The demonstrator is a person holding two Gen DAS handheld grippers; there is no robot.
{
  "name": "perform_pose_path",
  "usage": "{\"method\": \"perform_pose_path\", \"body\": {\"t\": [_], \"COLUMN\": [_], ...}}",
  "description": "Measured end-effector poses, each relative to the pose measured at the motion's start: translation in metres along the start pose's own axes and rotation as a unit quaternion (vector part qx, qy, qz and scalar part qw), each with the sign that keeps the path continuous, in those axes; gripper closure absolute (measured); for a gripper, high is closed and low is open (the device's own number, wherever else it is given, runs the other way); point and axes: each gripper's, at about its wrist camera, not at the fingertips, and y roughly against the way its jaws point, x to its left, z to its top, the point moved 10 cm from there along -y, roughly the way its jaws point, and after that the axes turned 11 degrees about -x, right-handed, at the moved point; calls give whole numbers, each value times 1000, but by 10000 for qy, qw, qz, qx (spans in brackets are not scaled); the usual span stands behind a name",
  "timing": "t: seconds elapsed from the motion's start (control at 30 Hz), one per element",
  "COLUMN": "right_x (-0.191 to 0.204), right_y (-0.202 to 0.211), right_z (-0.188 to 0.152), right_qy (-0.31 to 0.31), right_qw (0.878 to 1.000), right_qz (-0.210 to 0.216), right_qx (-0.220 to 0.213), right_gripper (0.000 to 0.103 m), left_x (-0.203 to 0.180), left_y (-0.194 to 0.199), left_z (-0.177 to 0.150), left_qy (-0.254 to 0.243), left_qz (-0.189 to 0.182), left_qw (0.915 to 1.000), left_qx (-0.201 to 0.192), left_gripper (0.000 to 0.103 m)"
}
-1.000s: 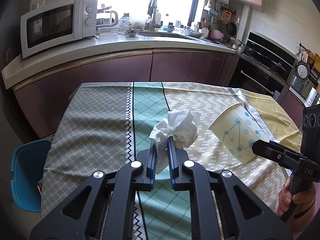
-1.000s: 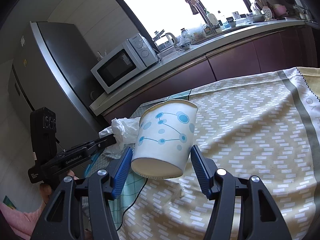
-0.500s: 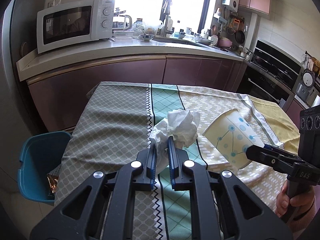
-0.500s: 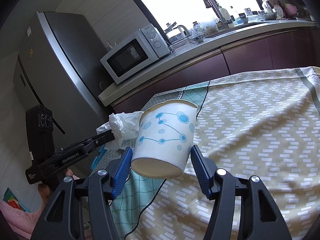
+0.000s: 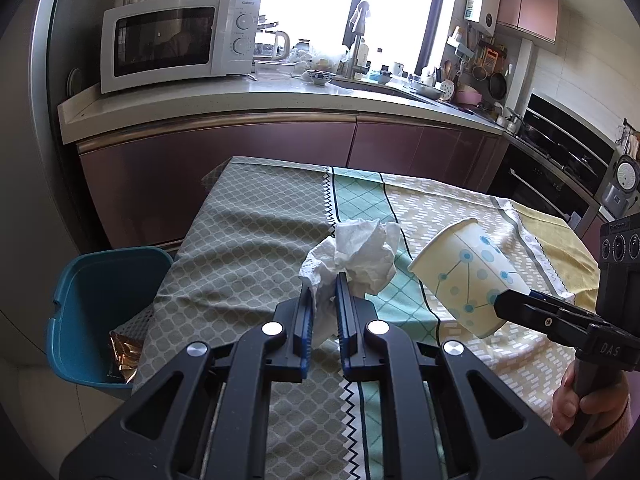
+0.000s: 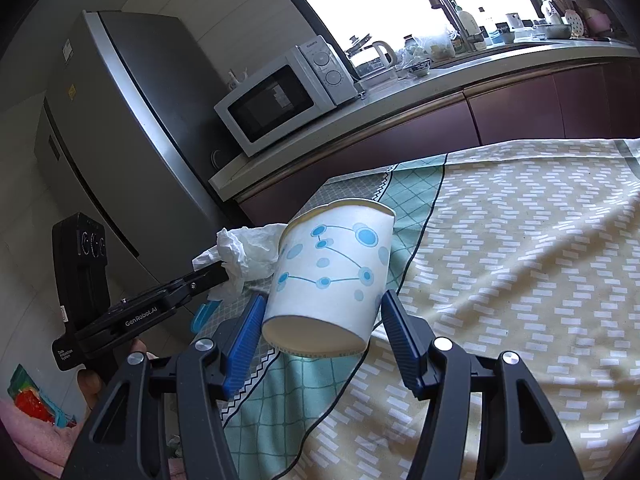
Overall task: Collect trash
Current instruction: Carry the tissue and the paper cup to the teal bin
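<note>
A blue bin (image 5: 100, 312) stands on the floor just past the table's left edge, its mouth open, with a shiny brown wrapper (image 5: 122, 356) lying inside against the near wall. The table wears a patterned cloth (image 5: 248, 240) in grey-green, mint and yellow bands, softly wrinkled, its edge hanging down beside the bin. Beyond the table runs a counter with mauve cabinet fronts (image 5: 240, 160), a white microwave (image 5: 176, 40) on top and a tall steel fridge (image 6: 120, 128) at the end of it.

The left gripper (image 5: 323, 300) has its blue-padded jaws nearly together, pinching a crumpled white tissue (image 5: 360, 260), which billows out beyond the tips, clear of the cloth. The right gripper (image 6: 322, 312) stands about half open, its ribbed blue pads clamped on the base end of a paper cup (image 6: 332, 276). The cup is cream with a blue dot-and-line print, smooth-walled, tilted with its open rim pointing away toward the counter and leaning to the left. Tissue and cup hang side by side over the mint band, the tissue just touching or nearly touching the cup's left wall; I cannot tell which.

Between the tissue and the bin lies only bare cloth. A hand (image 5: 584, 400) grips the right handle at the table's near right side.
</note>
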Motion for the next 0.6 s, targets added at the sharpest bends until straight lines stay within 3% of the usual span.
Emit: {"method": "perform_pose_path", "body": {"t": [0.6], "right_x": [48], "right_y": [-43], "right_z": [-7], "right_qy": [293], "right_qw": [9978], "right_qz": [482], "right_qx": [357], "right_gripper": [45], "left_x": [52], "left_y": [26], "left_z": [5], "left_qy": [201], "left_qz": [511], "left_qw": [9982], "left_qx": [-220], "left_gripper": [92]}}
